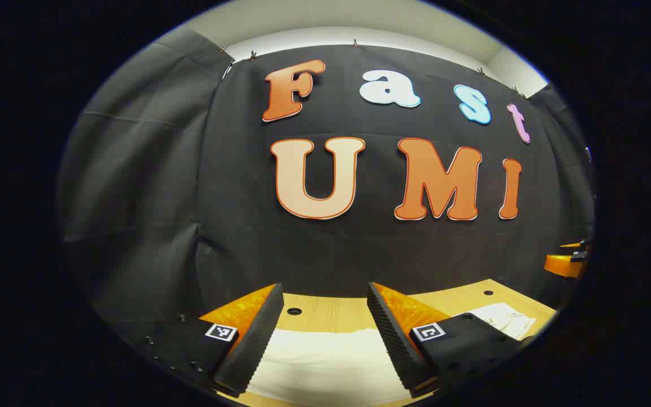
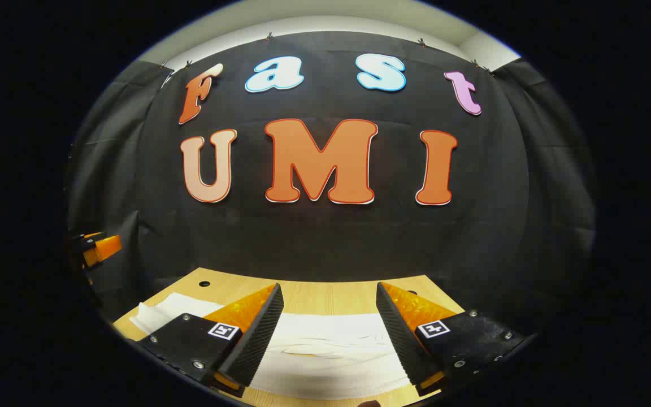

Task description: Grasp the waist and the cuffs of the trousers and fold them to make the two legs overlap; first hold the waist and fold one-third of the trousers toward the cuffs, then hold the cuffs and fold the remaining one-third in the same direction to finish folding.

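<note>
White trousers (image 1: 325, 362) lie flat on the wooden table (image 1: 331, 314); in the right gripper view the same white trousers (image 2: 325, 353) spread below and between my fingers. My left gripper (image 1: 324, 295) is open above the cloth, nothing between its fingers. In the left gripper view more of the white fabric shows at the lower right, past the right finger. My right gripper (image 2: 328, 294) is open too, hovering over the trousers. Each view catches the other gripper at its edge: the right gripper (image 1: 568, 261) far right, the left gripper (image 2: 96, 247) far left.
The table (image 2: 314, 295) has small round holes (image 1: 294, 311) near its back edge. The black cloth wall (image 1: 325, 249) rises straight behind the table's far edge. Bare wood runs between the trousers and the wall.
</note>
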`<state>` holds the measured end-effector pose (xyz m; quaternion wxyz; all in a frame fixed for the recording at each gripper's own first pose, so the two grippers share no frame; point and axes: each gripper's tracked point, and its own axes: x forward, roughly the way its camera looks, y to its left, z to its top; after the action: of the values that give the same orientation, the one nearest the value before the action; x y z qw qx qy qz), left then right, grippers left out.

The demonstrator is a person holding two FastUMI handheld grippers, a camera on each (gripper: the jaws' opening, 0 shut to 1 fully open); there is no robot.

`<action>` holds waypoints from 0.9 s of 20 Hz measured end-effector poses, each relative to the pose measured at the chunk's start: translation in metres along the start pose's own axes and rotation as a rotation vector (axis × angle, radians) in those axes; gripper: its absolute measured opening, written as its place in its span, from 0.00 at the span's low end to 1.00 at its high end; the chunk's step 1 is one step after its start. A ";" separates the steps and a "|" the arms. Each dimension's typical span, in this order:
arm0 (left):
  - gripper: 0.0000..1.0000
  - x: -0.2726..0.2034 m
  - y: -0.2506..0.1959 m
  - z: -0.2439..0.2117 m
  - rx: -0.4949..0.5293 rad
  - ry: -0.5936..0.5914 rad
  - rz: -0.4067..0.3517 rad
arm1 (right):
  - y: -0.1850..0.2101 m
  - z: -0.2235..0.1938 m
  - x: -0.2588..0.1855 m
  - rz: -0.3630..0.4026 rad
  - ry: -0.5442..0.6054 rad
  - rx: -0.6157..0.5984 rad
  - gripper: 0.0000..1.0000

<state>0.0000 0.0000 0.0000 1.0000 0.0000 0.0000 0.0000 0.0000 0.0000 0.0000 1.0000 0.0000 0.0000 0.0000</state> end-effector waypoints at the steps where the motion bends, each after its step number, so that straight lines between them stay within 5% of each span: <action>1: 0.96 0.000 0.001 -0.001 0.008 0.002 -0.001 | 0.000 -0.004 0.000 0.000 0.013 -0.011 0.99; 8: 0.97 -0.007 0.002 0.001 0.054 0.002 -0.001 | -0.025 -0.027 -0.027 -0.060 0.044 -0.097 0.99; 18: 0.96 0.003 -0.049 0.021 0.049 -0.002 0.024 | -0.086 -0.033 -0.008 -0.072 0.084 -0.027 0.99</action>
<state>0.0032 -0.0490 0.0207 0.9996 0.0247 -0.0009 0.0120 -0.0078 -0.0859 -0.0331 0.9984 -0.0136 0.0418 -0.0362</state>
